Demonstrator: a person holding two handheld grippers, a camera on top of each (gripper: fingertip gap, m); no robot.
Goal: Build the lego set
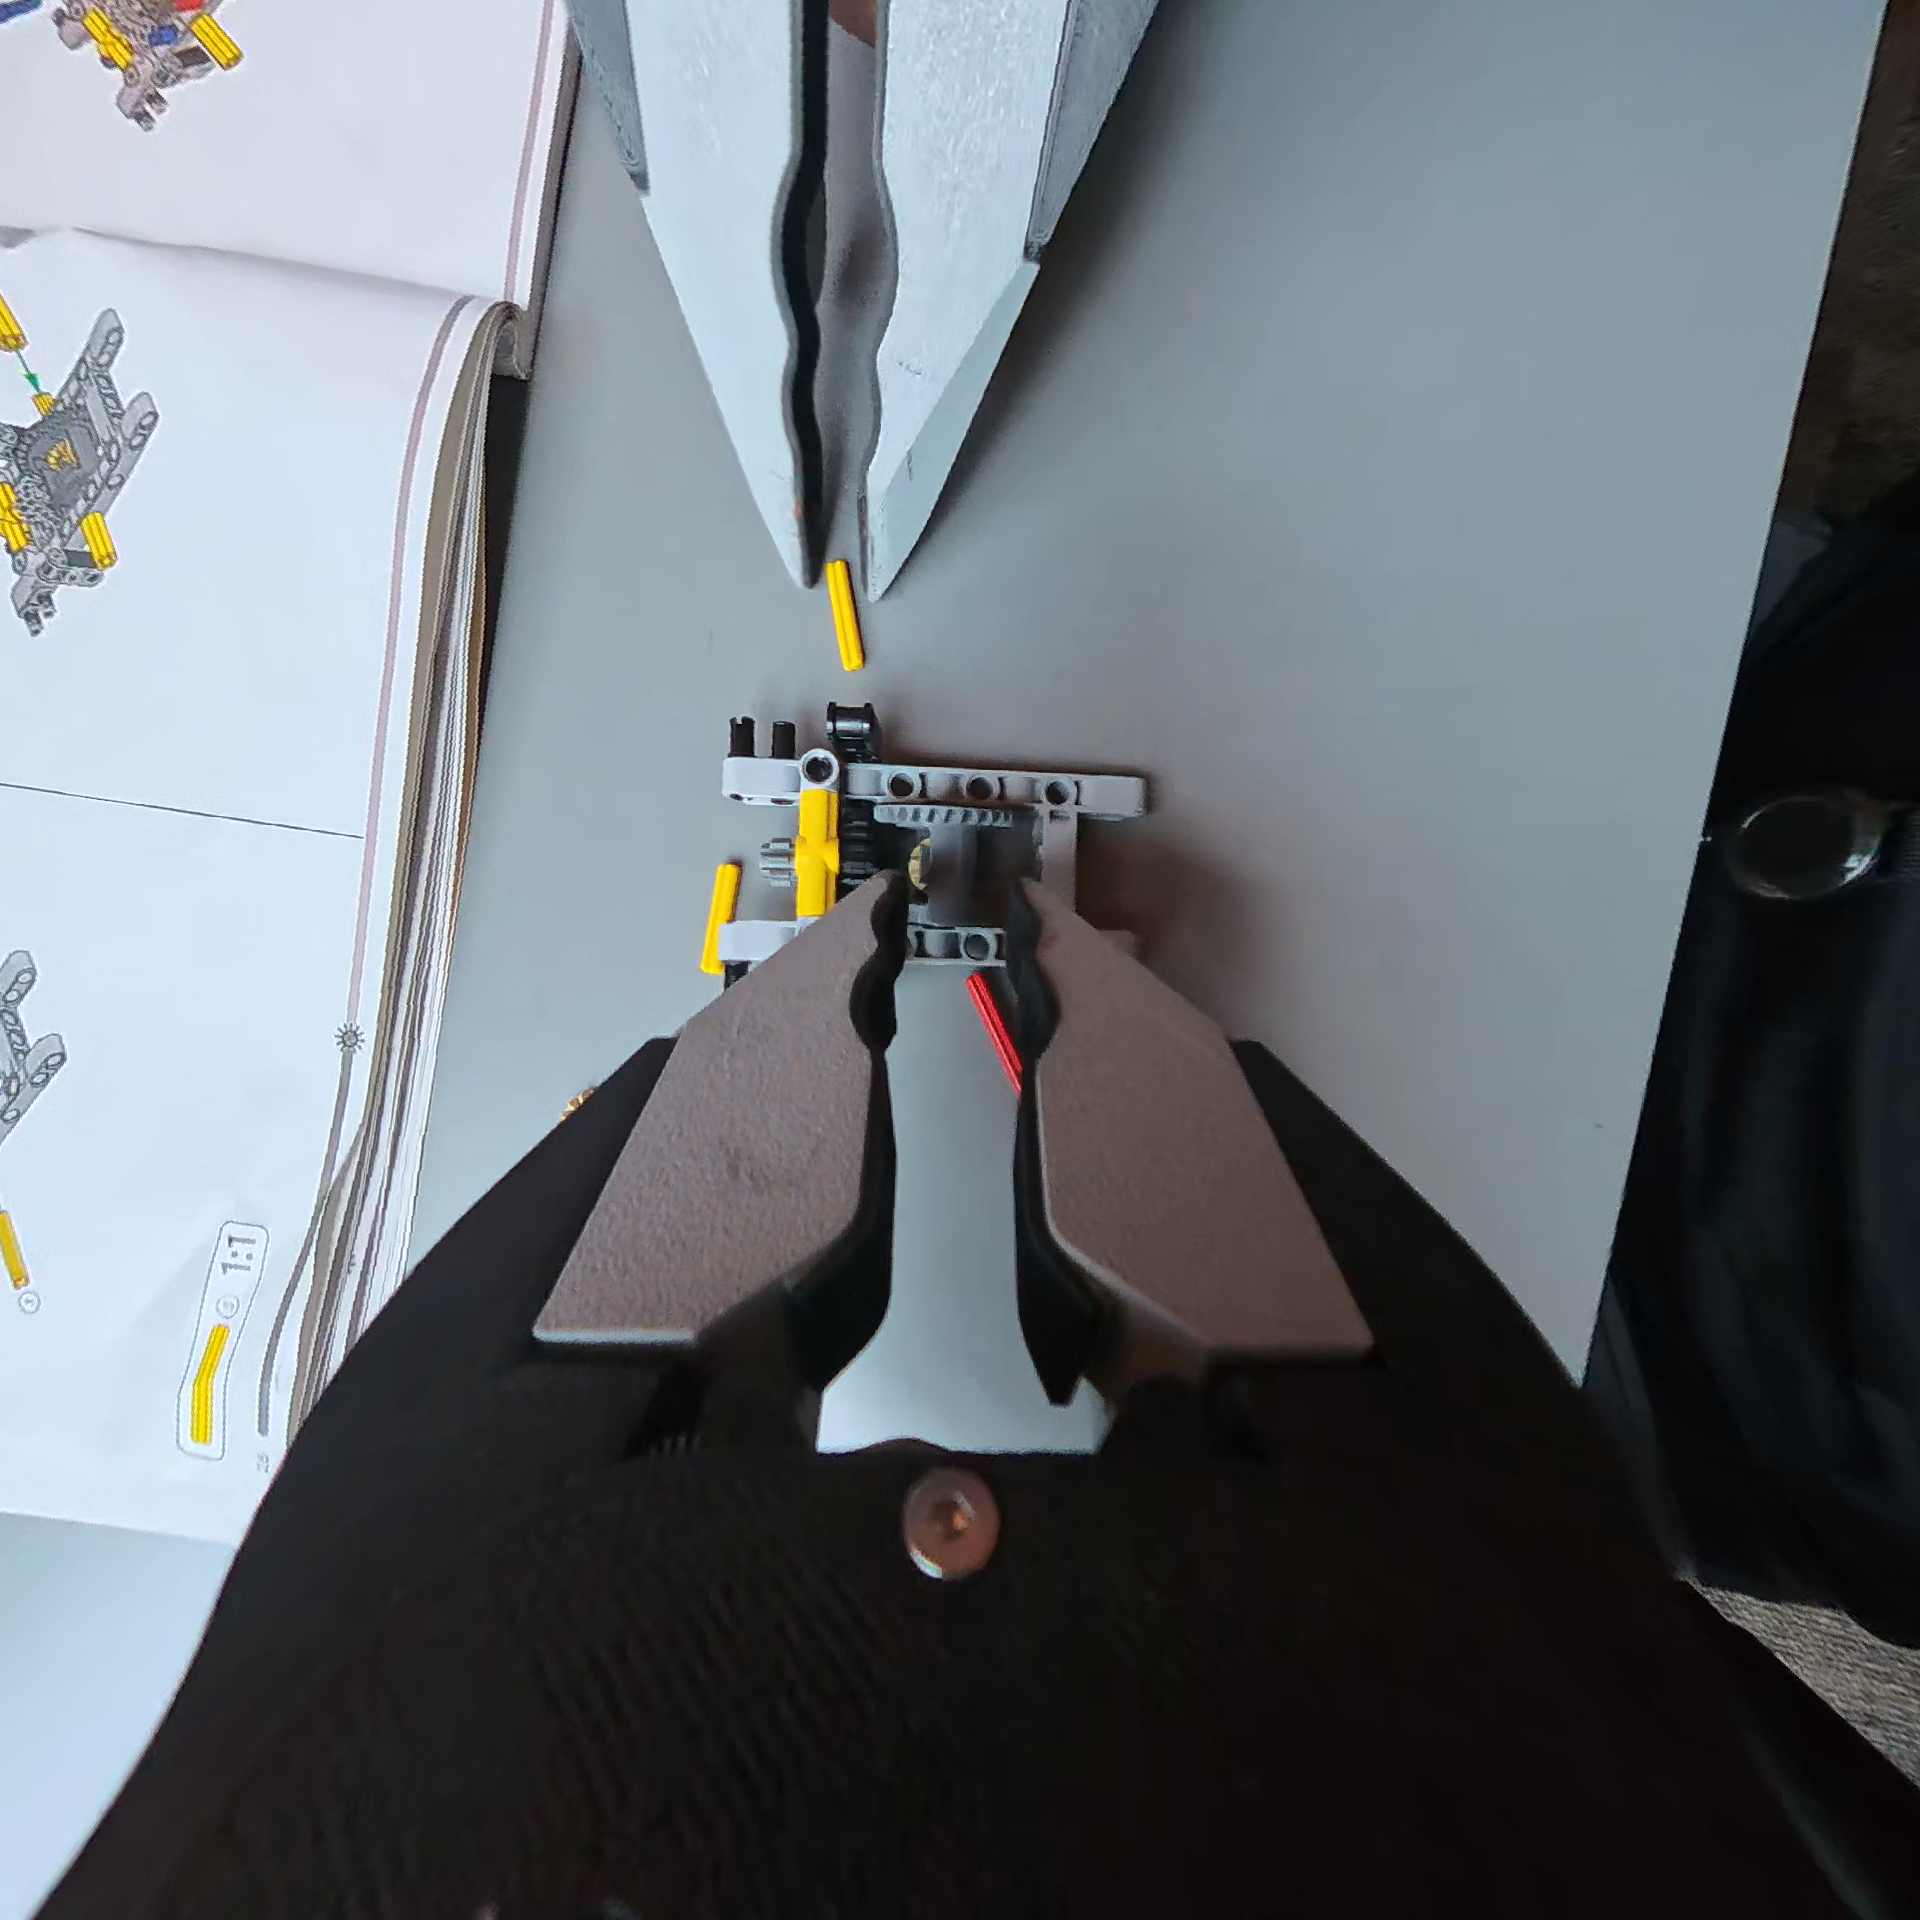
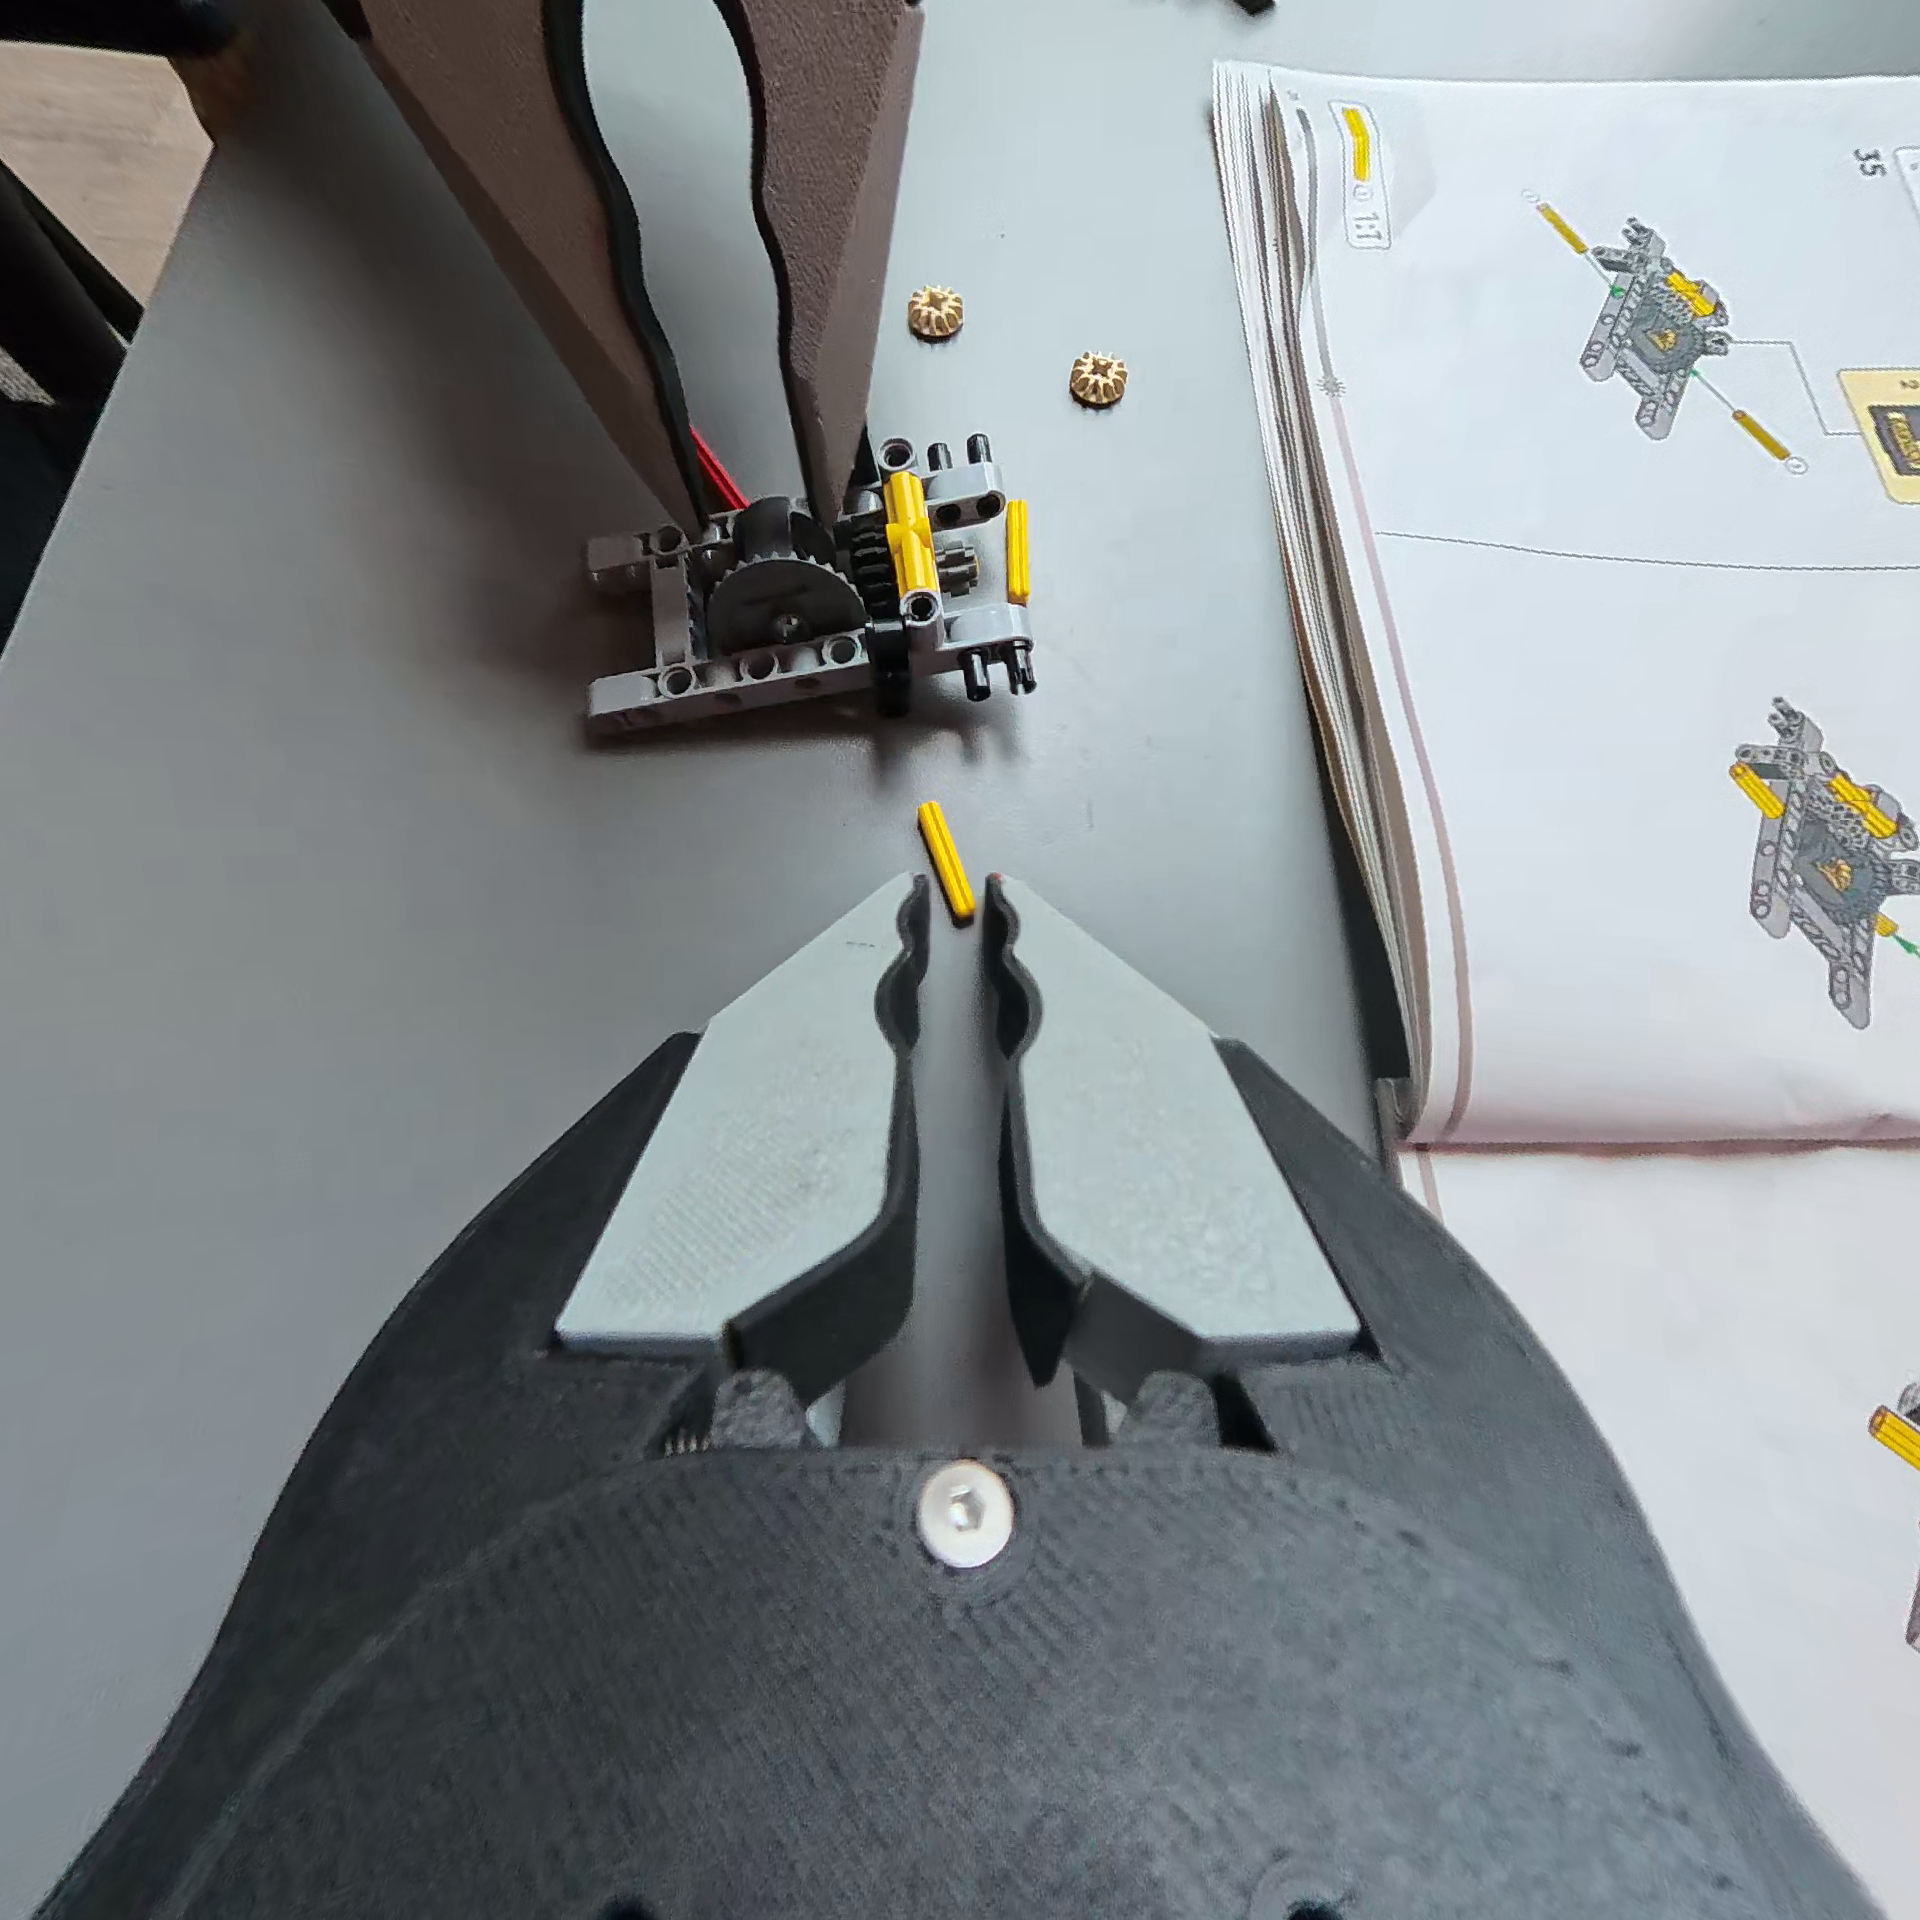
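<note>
A grey table (image 2: 312, 935) carries an open instruction booklet (image 2: 1662, 623) along one edge. Mid-table sits the grey lego assembly (image 2: 790, 603), and the brown-fingered left gripper (image 1: 951, 883) is closed onto its gear housing. The grey-fingered right gripper (image 2: 956, 883) is parted slightly, its tips either side of a loose yellow axle (image 2: 945, 862) lying just short of the assembly; whether they touch it is unclear. Two tan gears (image 2: 1098, 376) lie beyond.

Left gripper (image 1: 953, 894): brown fingers, jaws parted, tips low.
Right gripper (image 2: 956, 894): grey fingers, jaws narrowly parted.
</note>
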